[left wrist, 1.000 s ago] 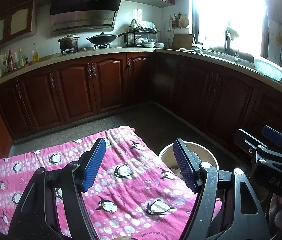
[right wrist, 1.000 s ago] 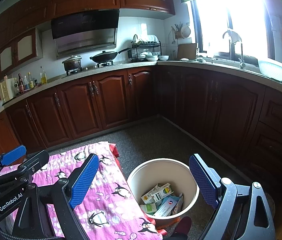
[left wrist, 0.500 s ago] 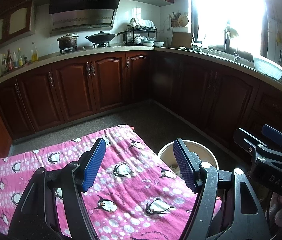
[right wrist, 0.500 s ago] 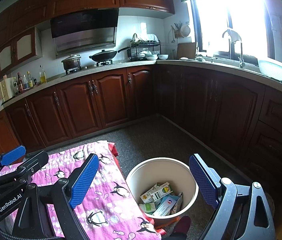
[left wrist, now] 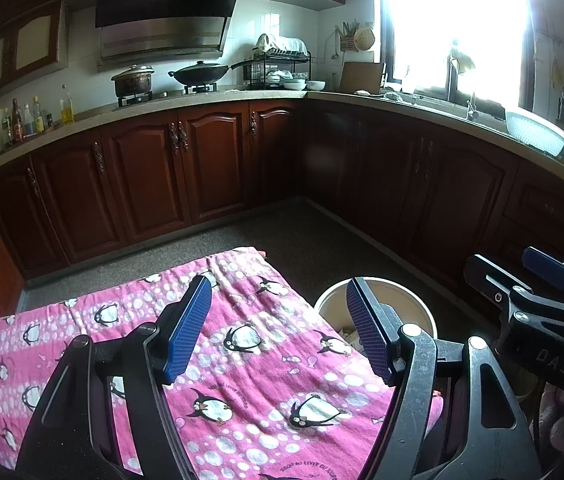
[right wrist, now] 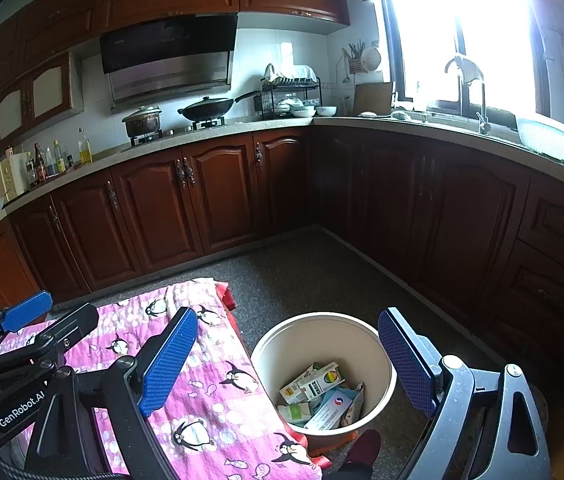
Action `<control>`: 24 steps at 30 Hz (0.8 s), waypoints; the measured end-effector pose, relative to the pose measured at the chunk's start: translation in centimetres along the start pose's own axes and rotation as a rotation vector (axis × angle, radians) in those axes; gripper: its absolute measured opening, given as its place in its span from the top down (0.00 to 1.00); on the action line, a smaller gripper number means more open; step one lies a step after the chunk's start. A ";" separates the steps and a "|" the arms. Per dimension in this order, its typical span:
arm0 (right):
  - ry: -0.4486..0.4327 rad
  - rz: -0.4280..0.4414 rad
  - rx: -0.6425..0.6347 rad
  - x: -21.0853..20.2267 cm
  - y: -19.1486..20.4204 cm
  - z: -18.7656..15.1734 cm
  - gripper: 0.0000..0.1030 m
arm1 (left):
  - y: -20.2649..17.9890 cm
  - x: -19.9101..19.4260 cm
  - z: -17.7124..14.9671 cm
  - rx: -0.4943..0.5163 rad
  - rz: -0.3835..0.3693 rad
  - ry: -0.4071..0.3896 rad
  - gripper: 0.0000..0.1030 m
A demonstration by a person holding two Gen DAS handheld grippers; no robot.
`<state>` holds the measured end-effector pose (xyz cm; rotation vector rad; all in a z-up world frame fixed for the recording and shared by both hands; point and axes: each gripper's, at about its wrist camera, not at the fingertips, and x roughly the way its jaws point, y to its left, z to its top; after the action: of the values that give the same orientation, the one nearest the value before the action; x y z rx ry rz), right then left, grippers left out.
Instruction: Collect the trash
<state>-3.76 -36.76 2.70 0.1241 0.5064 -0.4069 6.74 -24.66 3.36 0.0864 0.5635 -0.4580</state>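
Left tongs (left wrist: pixel 278 328) marked "GenRobot.AI", right tongs (right wrist: pixel 288 364) "DAS"; both wide open, empty; cartons in bin (right wrist: pixel 278 354)

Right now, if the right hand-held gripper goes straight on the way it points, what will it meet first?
Most likely the white bin on the floor: the right hand-held gripper, open and empty, points down at its open top, so it may pass the rim and reach the cartons inside. Depth is unclear.

Place: I'm standing in a home kitchen.
Ahead of my tool: dark wood cabinets (right wrist: pixel 218 196) are running under an L-shaped counter (right wrist: pixel 422 130).
Farther ahead: a wok (right wrist: pixel 212 107) is sitting beneath the range hood (right wrist: pixel 170 60).
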 end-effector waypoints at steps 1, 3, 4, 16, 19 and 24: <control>0.001 0.000 0.000 0.0 0.0 0.0 0.12 | -0.1 0.0 -0.1 0.001 -0.001 0.000 0.33; 0.003 -0.001 0.000 0.0 0.0 0.0 0.12 | 0.0 0.0 0.0 -0.001 0.000 0.001 0.33; 0.004 -0.002 0.000 0.0 0.0 0.0 0.12 | 0.0 0.1 0.0 0.000 -0.001 0.003 0.33; 0.026 -0.009 0.001 0.8 -0.3 -0.3 0.12 | -0.2 0.9 -0.6 0.012 -0.040 0.022 0.33; 0.029 -0.012 0.003 0.9 -0.4 -0.3 0.12 | -0.2 1.0 -0.7 0.015 -0.043 0.022 0.33; 0.038 -0.015 0.004 1.2 -0.4 -0.4 0.12 | 0.0 1.3 -0.8 0.003 -0.058 0.025 0.33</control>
<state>-3.20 -37.43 1.74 0.1322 0.5442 -0.4207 7.33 -24.98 2.03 0.0788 0.5908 -0.5146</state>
